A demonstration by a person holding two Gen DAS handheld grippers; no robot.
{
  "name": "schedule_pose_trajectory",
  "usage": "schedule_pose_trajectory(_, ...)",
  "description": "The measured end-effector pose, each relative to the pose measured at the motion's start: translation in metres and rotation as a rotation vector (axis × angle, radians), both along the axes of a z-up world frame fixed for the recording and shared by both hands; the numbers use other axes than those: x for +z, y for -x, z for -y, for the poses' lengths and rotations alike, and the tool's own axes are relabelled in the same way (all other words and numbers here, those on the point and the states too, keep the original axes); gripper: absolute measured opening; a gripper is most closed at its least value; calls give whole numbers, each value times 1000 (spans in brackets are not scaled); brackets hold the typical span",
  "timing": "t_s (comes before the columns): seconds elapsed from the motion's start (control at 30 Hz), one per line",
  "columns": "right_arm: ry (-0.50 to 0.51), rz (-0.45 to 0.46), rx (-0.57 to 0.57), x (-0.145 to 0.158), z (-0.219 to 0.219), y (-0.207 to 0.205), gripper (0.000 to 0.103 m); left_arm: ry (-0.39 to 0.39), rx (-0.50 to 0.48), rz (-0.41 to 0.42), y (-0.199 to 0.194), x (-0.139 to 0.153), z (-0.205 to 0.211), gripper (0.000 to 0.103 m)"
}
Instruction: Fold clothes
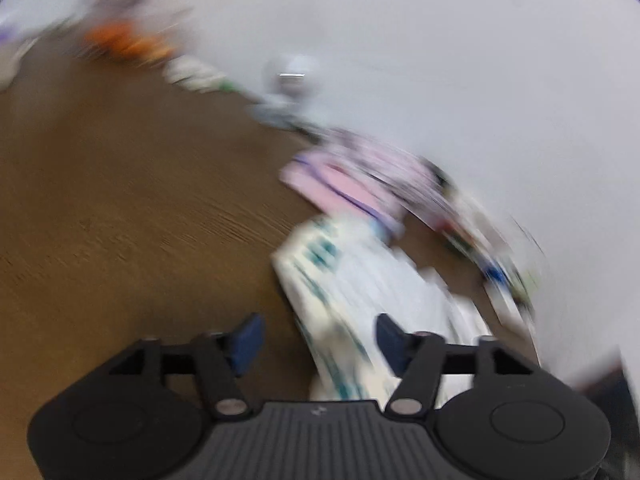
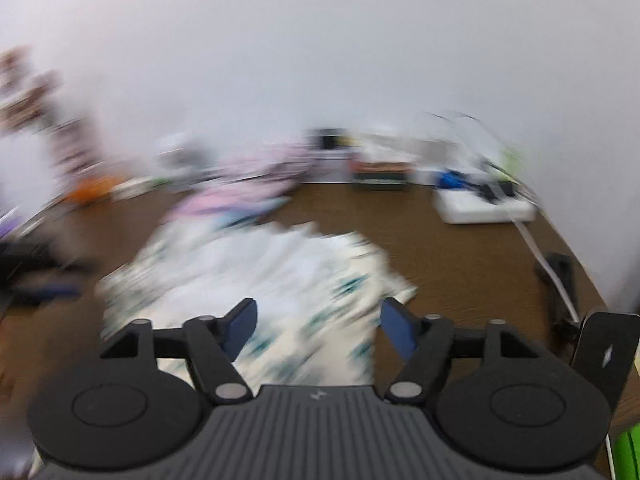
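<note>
Both hand-held grippers, left [image 1: 318, 338] and right [image 2: 318, 326], hover spread and empty over the white, teal-printed cloth garment [image 2: 272, 280] on the brown wooden tabletop [image 2: 460, 248], where blurred views risk a misjudged pinch.

Matt brown wood-grain table top [image 1: 120, 208], fine lines showing through the blur; soft white cloth with teal print [image 2: 280, 276], creased, at 12 o'clock from the right gripper [image 2: 318, 328], and pale pink cloth [image 1: 344, 184] at 1 o'clock from the left gripper [image 1: 318, 340]. Matt black plastic gripper bodies with ribbed grey housing, dull silver metal pivot pins, flat blue finger pads [image 2: 396, 330] of rubbery look. Smooth white plastic box [image 2: 484, 206] at 1 o'clock, plain matt white wall [image 2: 320, 48] behind.
</note>
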State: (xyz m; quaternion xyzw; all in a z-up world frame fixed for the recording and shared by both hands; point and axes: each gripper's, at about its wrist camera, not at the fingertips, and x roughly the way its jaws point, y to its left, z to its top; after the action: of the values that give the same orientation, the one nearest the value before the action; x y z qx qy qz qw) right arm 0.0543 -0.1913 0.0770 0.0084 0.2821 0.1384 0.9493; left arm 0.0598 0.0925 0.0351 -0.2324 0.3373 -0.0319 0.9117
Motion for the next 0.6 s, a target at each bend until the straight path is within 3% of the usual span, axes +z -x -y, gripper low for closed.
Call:
schedule_pose_trajectory(0.1,-18,-46,123,-19,-8,60,59,-139,-150,23,60,5,37,75)
schedule_pose_trajectory(0.13,-25,-61,164,-26,-11,80,49,-174,-191,16,78,3,50,75)
schedule_pose_trajectory(0.17,-31,-85,187,-35,-13,97,37,-191,-222,5,95,-1,60,75)
schedule_pose_trajectory(0.27,-49,-143,201,-58,-7,129,26,-186,-262,-32,131,-18,82,75)
schedule_pose_trajectory(0.43,-32,-115,201,-71,3,159,26,-310,-279,-39,166,-26,110,75)
schedule_pose_trajectory(0.6,5,-57,190,-69,-1,171,29,-331,-326,19,194,-16,123,75)
